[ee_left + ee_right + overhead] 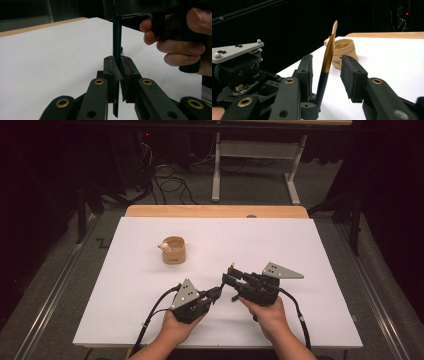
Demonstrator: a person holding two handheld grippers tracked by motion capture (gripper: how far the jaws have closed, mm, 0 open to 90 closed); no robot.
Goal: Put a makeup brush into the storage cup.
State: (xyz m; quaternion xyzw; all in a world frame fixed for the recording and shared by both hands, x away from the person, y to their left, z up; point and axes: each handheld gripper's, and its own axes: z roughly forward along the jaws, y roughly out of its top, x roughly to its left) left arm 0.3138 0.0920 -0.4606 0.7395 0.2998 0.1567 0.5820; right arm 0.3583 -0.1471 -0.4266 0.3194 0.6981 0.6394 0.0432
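Holding a brush (327, 58) in your left claw (117, 65), you are keeping its dark handle pinched between the shut pads, just left of centre in the high view. Your right claw (325, 75) is standing around the shaft with its jaws partly open and not pressing; no pad is touching the brush there.

The brush is looking light, thin and stiff, with a smooth gold ferrule that may be slippery, so you are better off taking hold on the dark handle below the ferrule, clear of the pale soft tip.

A tan cup (174, 250) is sitting on the white worktop (300, 245) in the upper left of the sheet, well apart from both claws. Something small and pale is perching at its rim; what it is, you cannot tell.
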